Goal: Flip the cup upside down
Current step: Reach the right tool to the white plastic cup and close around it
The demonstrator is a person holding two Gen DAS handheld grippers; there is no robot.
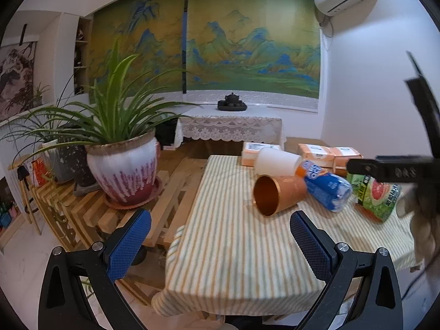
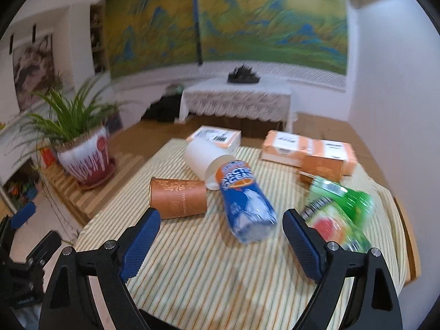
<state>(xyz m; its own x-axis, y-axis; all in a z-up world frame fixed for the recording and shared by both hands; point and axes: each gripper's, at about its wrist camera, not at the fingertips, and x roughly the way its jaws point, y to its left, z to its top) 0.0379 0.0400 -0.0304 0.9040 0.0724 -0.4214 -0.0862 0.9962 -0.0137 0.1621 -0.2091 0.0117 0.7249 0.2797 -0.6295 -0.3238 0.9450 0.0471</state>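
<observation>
A brown paper cup (image 1: pixel 277 194) lies on its side on the striped tablecloth (image 1: pixel 233 247), its mouth toward the left; it also shows in the right wrist view (image 2: pixel 178 200). A white cup (image 1: pixel 276 162) lies on its side behind it, also in the right wrist view (image 2: pixel 205 156). My left gripper (image 1: pixel 220 236) is open and empty, near the table's front left, short of the brown cup. My right gripper (image 2: pixel 221 236) is open and empty above the cloth, just in front of a blue bottle (image 2: pixel 246 206).
The blue bottle (image 1: pixel 327 187) and a green watermelon-print bottle (image 1: pixel 376 198) lie on the table's right. Orange packets (image 2: pixel 305 151) lie at the back. A potted plant (image 1: pixel 123 165) stands on wooden slats left of the table. The right gripper's body (image 1: pixel 398 167) reaches in from the right.
</observation>
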